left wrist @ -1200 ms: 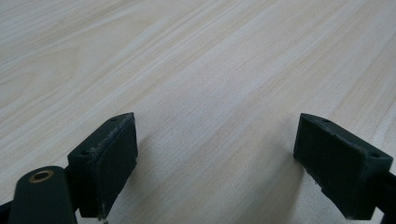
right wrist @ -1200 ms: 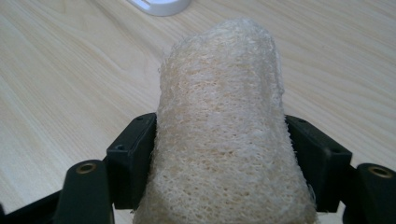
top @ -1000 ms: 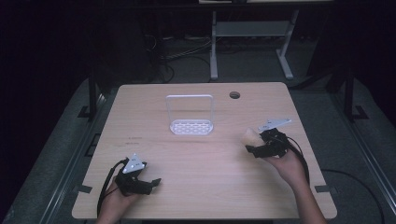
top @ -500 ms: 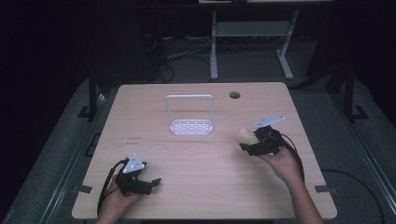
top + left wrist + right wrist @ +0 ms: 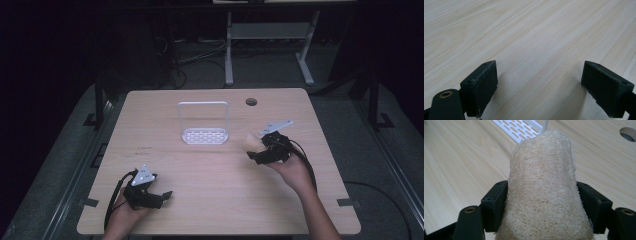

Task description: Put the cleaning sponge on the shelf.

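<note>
Right gripper (image 5: 256, 153) clamps loofah (image 5: 541, 187) near bench (image 5: 220, 200) right edge, just short of rack (image 5: 203, 134); soft, could squeeze out. Left gripper (image 5: 165, 195) jaws wide, empty, near-left corner

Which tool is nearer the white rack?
Right. The right tool, shut on a loofah sponge, is just off the white rack's right side. The left tool sits open near the table's front-left edge, well away from it.
</note>
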Demonstrator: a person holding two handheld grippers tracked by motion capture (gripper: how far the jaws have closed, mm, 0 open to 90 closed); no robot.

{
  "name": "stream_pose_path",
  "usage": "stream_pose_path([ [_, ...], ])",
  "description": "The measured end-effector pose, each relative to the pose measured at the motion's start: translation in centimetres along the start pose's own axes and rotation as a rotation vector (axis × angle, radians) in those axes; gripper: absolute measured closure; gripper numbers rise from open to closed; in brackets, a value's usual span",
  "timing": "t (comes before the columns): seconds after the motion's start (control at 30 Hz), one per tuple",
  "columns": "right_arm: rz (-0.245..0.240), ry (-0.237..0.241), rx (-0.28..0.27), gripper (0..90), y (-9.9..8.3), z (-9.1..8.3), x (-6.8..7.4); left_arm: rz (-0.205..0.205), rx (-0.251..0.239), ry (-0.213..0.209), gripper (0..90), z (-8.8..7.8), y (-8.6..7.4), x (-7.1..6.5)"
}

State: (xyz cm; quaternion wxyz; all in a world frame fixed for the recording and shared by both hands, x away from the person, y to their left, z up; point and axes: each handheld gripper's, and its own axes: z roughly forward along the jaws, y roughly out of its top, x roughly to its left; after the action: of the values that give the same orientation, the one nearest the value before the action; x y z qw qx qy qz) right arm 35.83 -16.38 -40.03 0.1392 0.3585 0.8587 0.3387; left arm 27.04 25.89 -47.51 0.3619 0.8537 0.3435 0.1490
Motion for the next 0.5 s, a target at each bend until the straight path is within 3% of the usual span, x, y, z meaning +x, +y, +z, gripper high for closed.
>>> stream_pose_path([
  [0.5,-0.031,0.021,-0.008,29.8,1.9,1.4,1.0,0.0,0.001,0.0,12.9,0.0,0.0,0.0],
])
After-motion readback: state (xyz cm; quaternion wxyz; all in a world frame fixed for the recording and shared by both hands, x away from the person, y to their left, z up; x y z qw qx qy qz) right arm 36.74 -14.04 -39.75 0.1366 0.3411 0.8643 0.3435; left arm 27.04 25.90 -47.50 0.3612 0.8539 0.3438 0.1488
